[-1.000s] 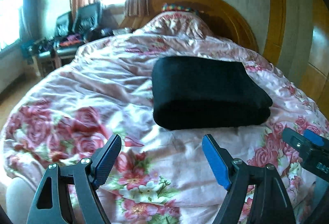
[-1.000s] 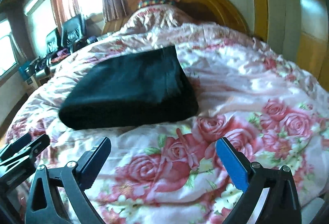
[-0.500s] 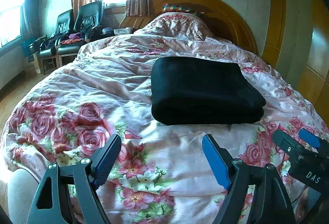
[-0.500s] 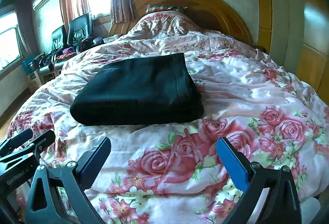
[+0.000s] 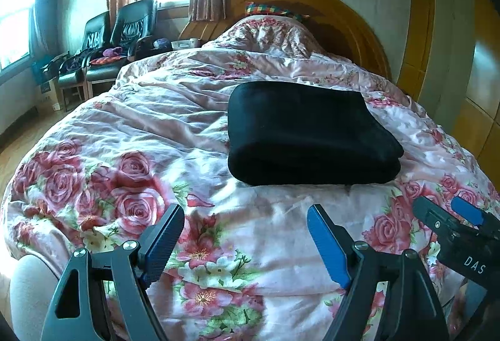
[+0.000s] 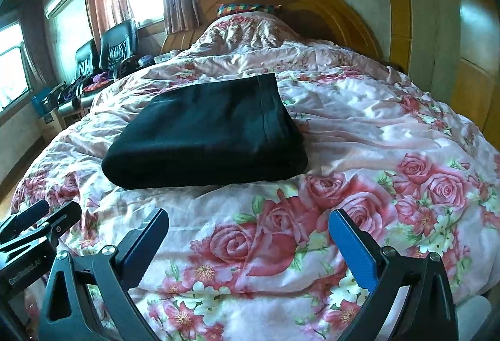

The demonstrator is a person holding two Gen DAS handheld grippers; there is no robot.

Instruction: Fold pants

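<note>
The black pants [image 5: 306, 134] lie folded into a thick rectangle on the pink rose-print quilt [image 5: 131, 134], in the middle of the bed. They also show in the right wrist view [image 6: 212, 131], hem edge to the right. My left gripper [image 5: 245, 213] is open and empty, held back near the bed's foot, apart from the pants. My right gripper [image 6: 250, 219] is open and empty, also short of the pants. The right gripper's fingers [image 5: 450, 222] show at the lower right of the left wrist view; the left gripper's body [image 6: 28, 234] shows at the lower left of the right wrist view.
A wooden headboard [image 5: 350, 16] and a quilt-covered pillow [image 5: 272, 34] stand at the far end. Black chairs [image 5: 103, 37] with clutter sit by the windows at left. Wooden wall panels [image 5: 478, 97] run along the right.
Both grippers have drawn back and risen from the bed, so the pants look farther away. The pants have not moved. Both stay open.
</note>
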